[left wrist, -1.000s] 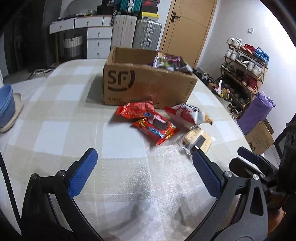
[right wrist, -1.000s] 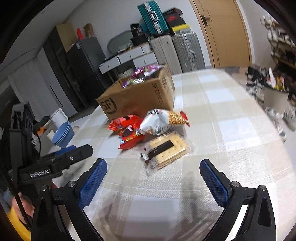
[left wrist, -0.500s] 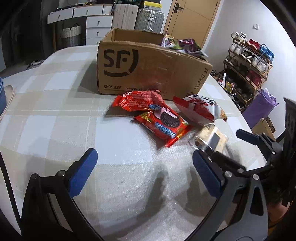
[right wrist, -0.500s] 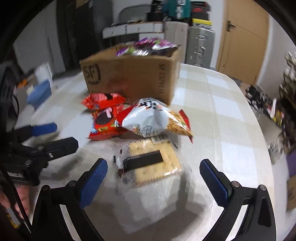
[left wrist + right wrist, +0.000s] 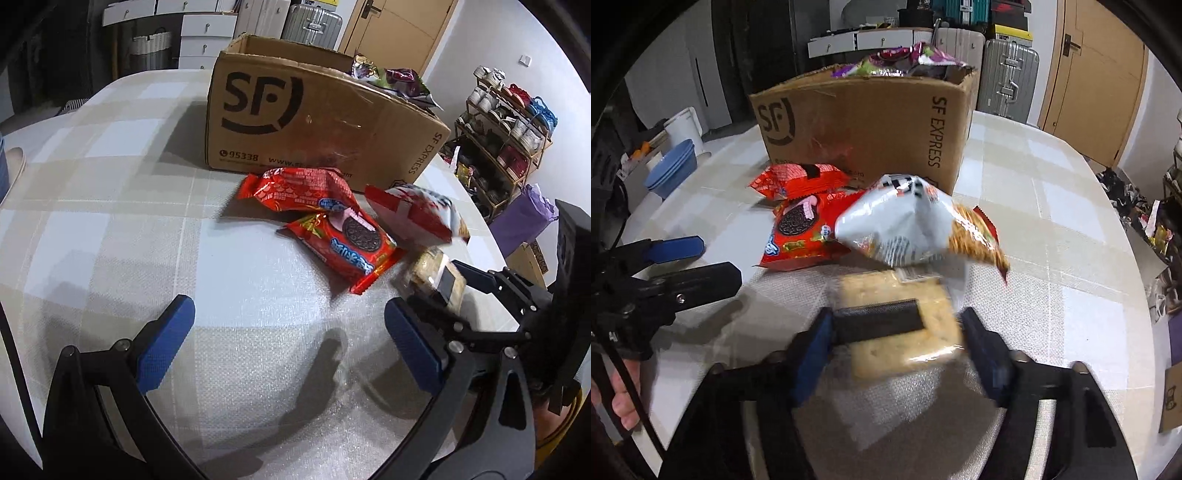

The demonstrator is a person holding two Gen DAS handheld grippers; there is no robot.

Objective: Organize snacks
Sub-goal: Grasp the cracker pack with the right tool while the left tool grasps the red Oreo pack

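A clear pack of crackers (image 5: 905,347) lies on the checked tablecloth (image 5: 1052,221). My right gripper (image 5: 897,328) is closing on it, and both blue pads meet its sides. In the left wrist view the same pack (image 5: 432,271) sits between the right gripper's (image 5: 443,290) fingers. Behind it lie a white-and-red chip bag (image 5: 905,225), a red Oreo pack (image 5: 801,236) and another red pack (image 5: 798,177). My left gripper (image 5: 288,314) hangs open over bare cloth, short of the Oreo pack (image 5: 347,243). The SF cardboard box (image 5: 314,122) holds several snack bags.
Stacked blue bowls (image 5: 672,170) stand at the table's far left. The table edge curves close on the right, with a shoe rack (image 5: 509,125) and a purple bag (image 5: 524,218) beyond it. Suitcases (image 5: 1008,81) and a door stand behind the box.
Both grippers came lower and closer to the snacks. The right gripper's jaws went from wide open to narrowed around the cracker pack. The left gripper stayed open.
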